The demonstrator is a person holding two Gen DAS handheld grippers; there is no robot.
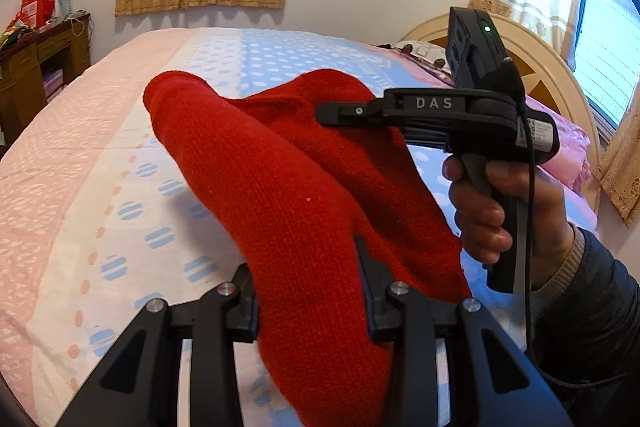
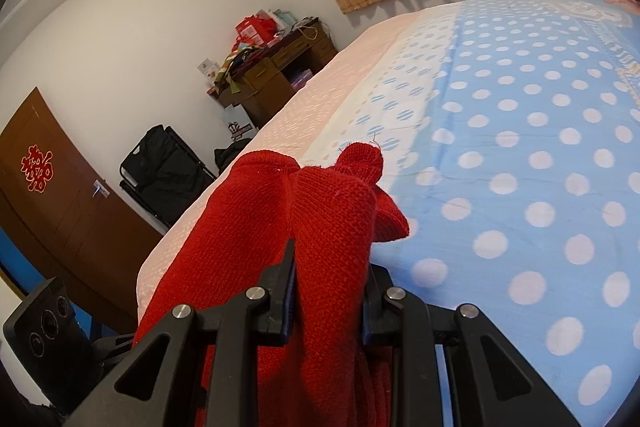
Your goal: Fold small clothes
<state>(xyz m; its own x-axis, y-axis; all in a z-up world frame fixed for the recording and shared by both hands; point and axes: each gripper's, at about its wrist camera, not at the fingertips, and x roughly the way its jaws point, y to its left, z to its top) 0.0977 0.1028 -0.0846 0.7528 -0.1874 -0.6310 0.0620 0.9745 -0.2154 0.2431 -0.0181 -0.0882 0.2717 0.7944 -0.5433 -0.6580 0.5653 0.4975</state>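
Note:
A red knit garment hangs above the bed, held up between both grippers. My left gripper is shut on its near part, the cloth bunched between the fingers. My right gripper comes in from the right, held by a hand, and grips the garment's far edge. In the right wrist view the right gripper is shut on a thick fold of the red knit, which drapes over the fingers and hides the tips.
The bed has a pink, white and blue polka-dot sheet. A cream headboard is at the right. A cluttered wooden desk stands by the wall, with a black chair and brown door.

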